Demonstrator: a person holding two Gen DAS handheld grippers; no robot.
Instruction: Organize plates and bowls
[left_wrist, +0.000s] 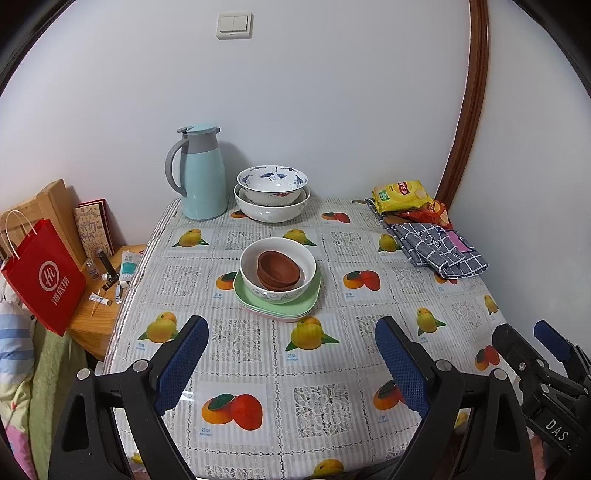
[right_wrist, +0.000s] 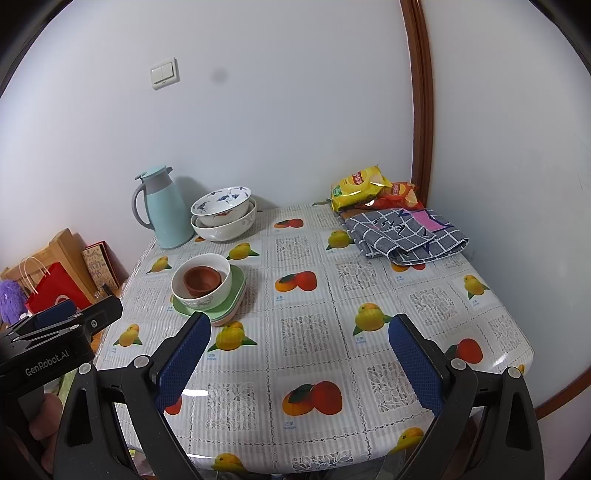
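Note:
Mid-table stands a stack: brown bowls (left_wrist: 277, 273) nested inside a white bowl (left_wrist: 291, 254), on green plates (left_wrist: 312, 301) with a pink one under them. The same stack (right_wrist: 207, 284) shows left of centre in the right wrist view. At the back by the wall a blue-patterned bowl (left_wrist: 272, 181) sits in a larger white bowl (left_wrist: 271, 210); they appear as a pair of bowls (right_wrist: 223, 214) in the right wrist view. My left gripper (left_wrist: 291, 332) hangs open over the near table, nothing between its fingers. My right gripper (right_wrist: 299, 332) is open too, empty, right of the stack.
A light blue thermos jug (left_wrist: 201, 171) stands left of the back bowls. Snack bags (left_wrist: 402, 195) and a folded checked cloth (left_wrist: 439, 251) lie at the back right. Left of the table, a low wooden stand holds a red paper bag (left_wrist: 44, 277) and small bottles.

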